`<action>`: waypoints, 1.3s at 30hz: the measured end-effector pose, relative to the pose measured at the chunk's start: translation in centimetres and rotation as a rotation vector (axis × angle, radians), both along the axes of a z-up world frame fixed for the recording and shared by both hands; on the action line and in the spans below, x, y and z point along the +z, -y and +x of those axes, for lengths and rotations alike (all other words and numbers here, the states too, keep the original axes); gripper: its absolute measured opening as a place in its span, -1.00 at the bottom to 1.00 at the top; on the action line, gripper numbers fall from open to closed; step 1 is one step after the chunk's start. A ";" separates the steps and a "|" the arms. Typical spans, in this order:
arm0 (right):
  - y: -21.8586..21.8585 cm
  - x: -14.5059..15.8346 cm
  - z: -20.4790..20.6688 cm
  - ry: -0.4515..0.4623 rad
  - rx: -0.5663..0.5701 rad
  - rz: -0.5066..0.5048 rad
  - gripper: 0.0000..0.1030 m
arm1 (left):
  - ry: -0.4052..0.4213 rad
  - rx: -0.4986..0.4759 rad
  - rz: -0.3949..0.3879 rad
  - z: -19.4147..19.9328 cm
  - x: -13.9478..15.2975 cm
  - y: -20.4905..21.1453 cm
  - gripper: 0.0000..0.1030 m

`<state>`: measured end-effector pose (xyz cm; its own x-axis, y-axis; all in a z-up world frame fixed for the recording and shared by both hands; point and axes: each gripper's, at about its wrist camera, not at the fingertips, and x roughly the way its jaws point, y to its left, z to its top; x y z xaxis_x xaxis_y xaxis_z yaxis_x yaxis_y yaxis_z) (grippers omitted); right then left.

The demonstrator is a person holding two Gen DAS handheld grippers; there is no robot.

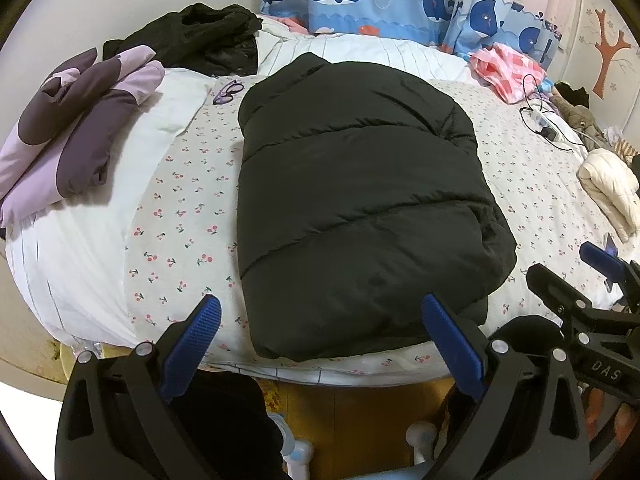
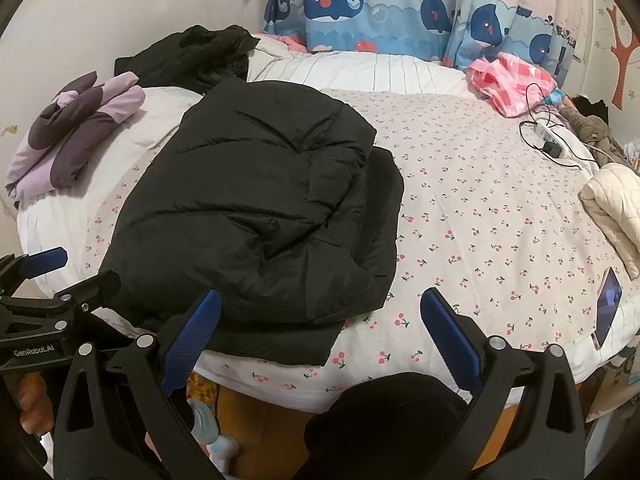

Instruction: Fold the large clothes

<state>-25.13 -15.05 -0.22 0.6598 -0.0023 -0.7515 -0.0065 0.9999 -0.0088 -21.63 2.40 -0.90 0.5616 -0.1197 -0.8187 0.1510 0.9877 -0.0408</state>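
Nearest the left wrist camera, the left gripper [image 1: 320,334] hangs at the foot edge of the bed with its blue-padded jaws spread wide and nothing between them; the near hem of the black quilted puffer jacket [image 1: 352,208] lies just beyond the tips. That jacket rests on the cherry-print bedsheet [image 1: 180,216], sides turned in to a long rectangle with collar away from the camera, so a hem-to-collar fold looks like the likely remaining step. A folded purple and lilac jacket [image 1: 76,140] sits well apart at the left, probably a finished pile, while a crumpled black garment [image 1: 200,36] lies beyond it. The right gripper [image 1: 600,280] shows at the right edge.

From the right wrist view, the right gripper [image 2: 320,332] is likewise agape and empty, its left pad over the jacket's near corner. The turned-in sleeve side forms a thick stepped ridge along the jacket's right edge. A folded cream padded coat [image 2: 612,204] and a phone [image 2: 608,304] lie at the bed's right edge, and a pink checked bag [image 2: 508,80] near the whale-print curtain [image 2: 380,4]; what the bag holds cannot be told.
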 end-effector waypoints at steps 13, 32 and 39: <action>-0.2 0.2 -0.2 0.012 0.003 -0.010 0.87 | -0.010 0.012 0.013 -0.1 -0.3 0.0 0.87; -0.8 -0.2 0.1 0.006 0.021 0.008 0.87 | -0.011 0.033 0.043 -0.3 -0.5 0.4 0.87; -1.4 -0.5 0.2 0.002 0.038 0.005 0.87 | -0.008 0.039 0.045 -0.1 -0.6 0.0 0.87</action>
<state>-24.92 -13.67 -0.68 0.6606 0.0263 -0.7503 -0.0445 0.9990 -0.0042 -21.76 2.45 -1.45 0.5584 -0.0605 -0.8274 0.1124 0.9937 0.0032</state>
